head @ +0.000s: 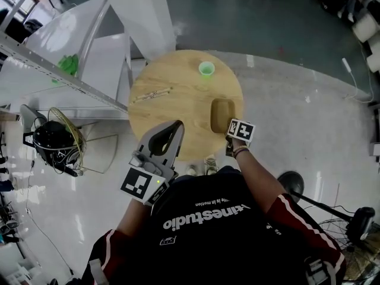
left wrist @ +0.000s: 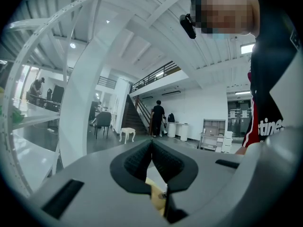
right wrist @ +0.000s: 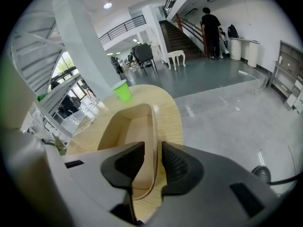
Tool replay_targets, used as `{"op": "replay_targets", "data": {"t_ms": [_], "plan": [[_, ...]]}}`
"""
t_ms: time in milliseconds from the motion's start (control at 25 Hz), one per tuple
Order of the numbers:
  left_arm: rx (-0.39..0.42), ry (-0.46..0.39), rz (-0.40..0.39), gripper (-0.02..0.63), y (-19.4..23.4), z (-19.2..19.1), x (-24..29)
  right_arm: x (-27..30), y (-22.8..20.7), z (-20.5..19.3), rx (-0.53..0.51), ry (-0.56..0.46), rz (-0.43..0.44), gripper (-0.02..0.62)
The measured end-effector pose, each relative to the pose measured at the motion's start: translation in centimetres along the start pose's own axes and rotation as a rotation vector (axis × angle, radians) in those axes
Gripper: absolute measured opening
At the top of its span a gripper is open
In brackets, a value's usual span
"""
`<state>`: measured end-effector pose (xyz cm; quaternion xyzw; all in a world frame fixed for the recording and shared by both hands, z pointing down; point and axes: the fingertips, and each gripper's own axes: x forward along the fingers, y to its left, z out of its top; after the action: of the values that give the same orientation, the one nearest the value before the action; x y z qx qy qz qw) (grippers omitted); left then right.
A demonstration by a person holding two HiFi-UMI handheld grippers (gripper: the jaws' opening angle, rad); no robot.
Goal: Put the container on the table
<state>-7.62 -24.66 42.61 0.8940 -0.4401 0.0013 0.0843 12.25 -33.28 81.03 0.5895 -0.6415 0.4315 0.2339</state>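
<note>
Letting go of the container (head: 222,114), set down near the counter's (head: 172,70) right edge, with fingers of the right gripper (right wrist: 152,157) parted around its wall and those of the left gripper (left wrist: 151,149) closed on nothing; next, probably backing off without dragging that wall.

**Bright, even indoor light; heavy fisheye bending in the gripper views**

The scene is lit brightly and evenly from above; a ceiling lamp (right wrist: 108,5) is seen as a small blown-out spot. Pale streaks of glare are thrown back by the glossy floor (head: 297,111). The round table (head: 178,105) is shown without hard shadow. The head view is kept sharp throughout. Both gripper views are bent strongly toward the edges and closed in by dark rounded corners. Their nearest foreground is rendered slightly soft, while the distant hall is held fairly clear.
</note>
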Motion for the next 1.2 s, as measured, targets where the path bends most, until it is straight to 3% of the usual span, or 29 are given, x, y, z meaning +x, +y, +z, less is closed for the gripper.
{"op": "replay_targets", "data": {"t_ms": [120, 280, 400, 560, 680, 1200], "plan": [[0.021, 0.030, -0.012, 0.025, 0.1, -0.8, -0.4, -0.4, 0.3, 0.1, 0.014, -0.012, 0.009, 0.158], [0.000, -0.004, -0.011, 0.025, 0.0, 0.0, 0.0, -1.6, 0.4, 1.4, -0.003, -0.064, 0.016, 0.161], [0.008, 0.036, -0.016, 0.025, 0.1, -0.6, -0.1, -3.0, 0.8, 2.7, -0.042, -0.118, 0.030, 0.161], [0.007, 0.028, -0.017, 0.025, 0.5, -0.4, 0.0, -5.6, 2.2, 4.9, -0.118, -0.217, 0.054, 0.155], [0.003, -0.030, -0.010, 0.025, 0.7, 0.9, 0.3, -8.0, 4.0, 6.8, -0.191, -0.309, 0.100, 0.150], [0.040, -0.059, 0.028, 0.025, 2.6, 2.0, -0.3, -23.3, 14.1, 13.8, -0.483, -0.678, 0.292, 0.144]]}}
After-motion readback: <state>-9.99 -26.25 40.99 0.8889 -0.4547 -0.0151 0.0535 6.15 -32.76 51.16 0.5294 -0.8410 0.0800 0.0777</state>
